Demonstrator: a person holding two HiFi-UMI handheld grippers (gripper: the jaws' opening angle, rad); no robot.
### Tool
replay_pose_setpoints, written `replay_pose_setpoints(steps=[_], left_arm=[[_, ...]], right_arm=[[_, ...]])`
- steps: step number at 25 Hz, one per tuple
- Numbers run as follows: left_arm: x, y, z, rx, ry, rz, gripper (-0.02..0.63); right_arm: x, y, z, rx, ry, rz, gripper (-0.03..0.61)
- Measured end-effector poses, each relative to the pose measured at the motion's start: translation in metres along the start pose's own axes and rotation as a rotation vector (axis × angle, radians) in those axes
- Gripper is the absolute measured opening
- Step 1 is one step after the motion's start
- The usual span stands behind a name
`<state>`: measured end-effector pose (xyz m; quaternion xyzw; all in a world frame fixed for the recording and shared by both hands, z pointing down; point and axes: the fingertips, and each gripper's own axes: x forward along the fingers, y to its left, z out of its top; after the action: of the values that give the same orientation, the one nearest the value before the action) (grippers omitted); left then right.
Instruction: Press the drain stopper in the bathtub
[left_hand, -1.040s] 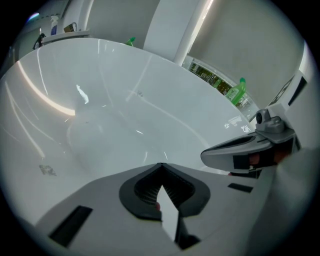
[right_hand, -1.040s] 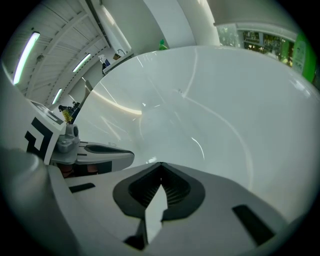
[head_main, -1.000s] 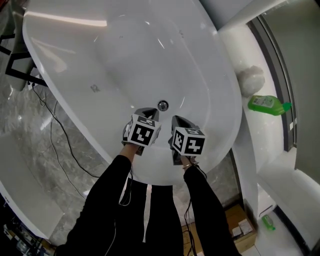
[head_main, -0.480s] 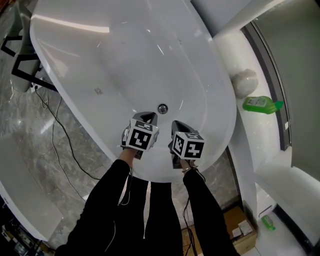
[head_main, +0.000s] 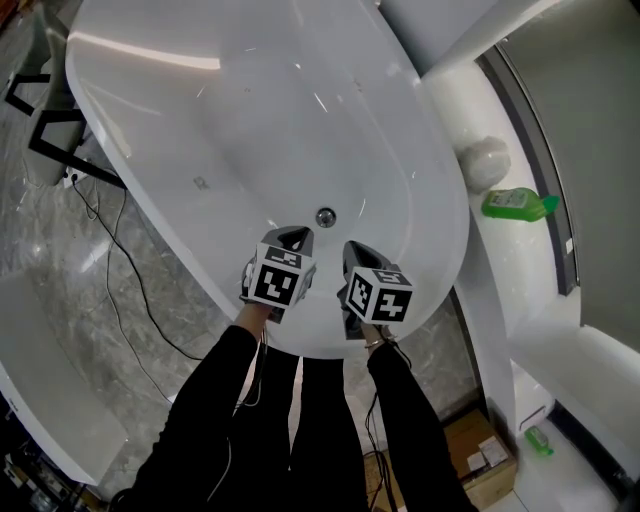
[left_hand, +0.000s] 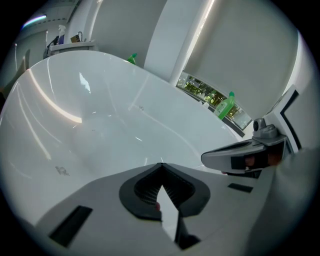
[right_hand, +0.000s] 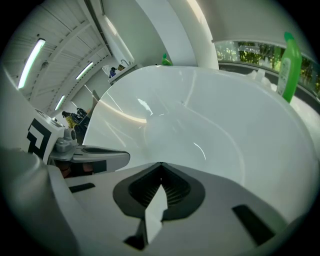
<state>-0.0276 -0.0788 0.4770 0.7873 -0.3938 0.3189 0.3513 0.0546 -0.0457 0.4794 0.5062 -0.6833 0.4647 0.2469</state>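
Note:
The white oval bathtub (head_main: 200, 110) fills the head view. Its round chrome drain stopper (head_main: 325, 215) sits on the tub floor near the near end. My left gripper (head_main: 293, 238) hovers just below-left of the stopper, its jaws shut with nothing between them. My right gripper (head_main: 360, 251) hangs beside it, slightly below-right of the stopper, also shut and empty. Neither touches the stopper. In the left gripper view the shut left gripper (left_hand: 161, 165) points over the tub wall; in the right gripper view the right gripper (right_hand: 161, 164) does the same. The stopper is hidden in both gripper views.
A green bottle (head_main: 515, 203) lies on the white ledge at the right, beside a round white object (head_main: 484, 160). A black cable (head_main: 120, 290) trails over the marble floor at the left. A black stand (head_main: 50, 130) is at the far left, and a cardboard box (head_main: 480, 450) at the bottom right.
The head view has drifted a little, shifting the tub in the frame. Both grippers stay shut in about the same place just short of the stopper.

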Motion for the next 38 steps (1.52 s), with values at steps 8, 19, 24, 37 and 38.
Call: replay_pose_setpoints(steps=[8,19,24,37,38], left_arm=[[-0.018,-0.002,0.001,0.04,-0.013,0.013,0.006],[-0.049,-0.003,0.007,0.03,-0.065,0.005,0.006],[-0.059,-0.004,0.007,0.02,-0.079,-0.002,0.006],[-0.074,-0.006,0.007,-0.006,-0.094,-0.011,0.006],[-0.073,-0.006,0.007,-0.006,-0.092,-0.012,0.006]], right_arm=[[-0.011,0.004,-0.004,0.011,-0.019,-0.002,0.002],[-0.027,0.022,-0.003,0.007,-0.069,0.022,0.002],[-0.035,0.028,0.0,-0.008,-0.088,0.04,0.002],[-0.041,0.029,-0.002,-0.031,-0.093,0.056,0.002],[-0.041,0.028,-0.003,-0.03,-0.09,0.056,0.002]])
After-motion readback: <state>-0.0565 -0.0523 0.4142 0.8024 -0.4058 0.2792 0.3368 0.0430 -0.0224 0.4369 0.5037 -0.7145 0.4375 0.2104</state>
